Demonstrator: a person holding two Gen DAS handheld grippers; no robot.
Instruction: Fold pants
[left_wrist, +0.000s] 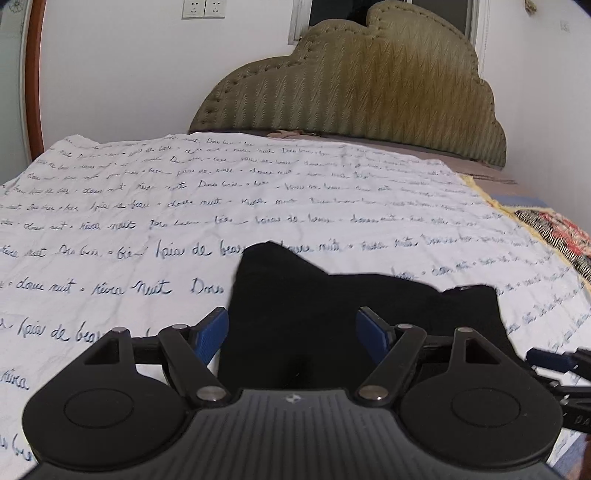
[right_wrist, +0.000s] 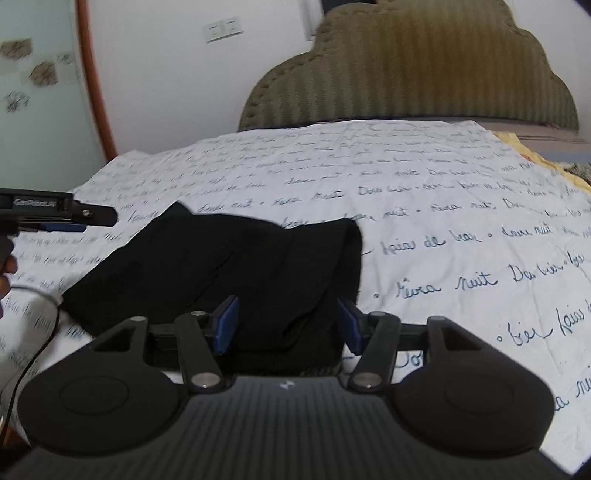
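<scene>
Both tools are spread wide and grip nothing: the left tool (left_wrist: 291, 330) and right tool (right_wrist: 287, 325) hang over the near edge of the black pants (right_wrist: 229, 266), which lie bunched on the bed's sheet (left_wrist: 332, 206), likely ready for a fold.

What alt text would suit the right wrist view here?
The open right hand-held gripper faces black pants lying in a folded heap on a white sheet printed with cursive writing. The left hand-held gripper enters at the left edge, beyond the pants, and an olive headboard stands against the white wall behind.
</scene>
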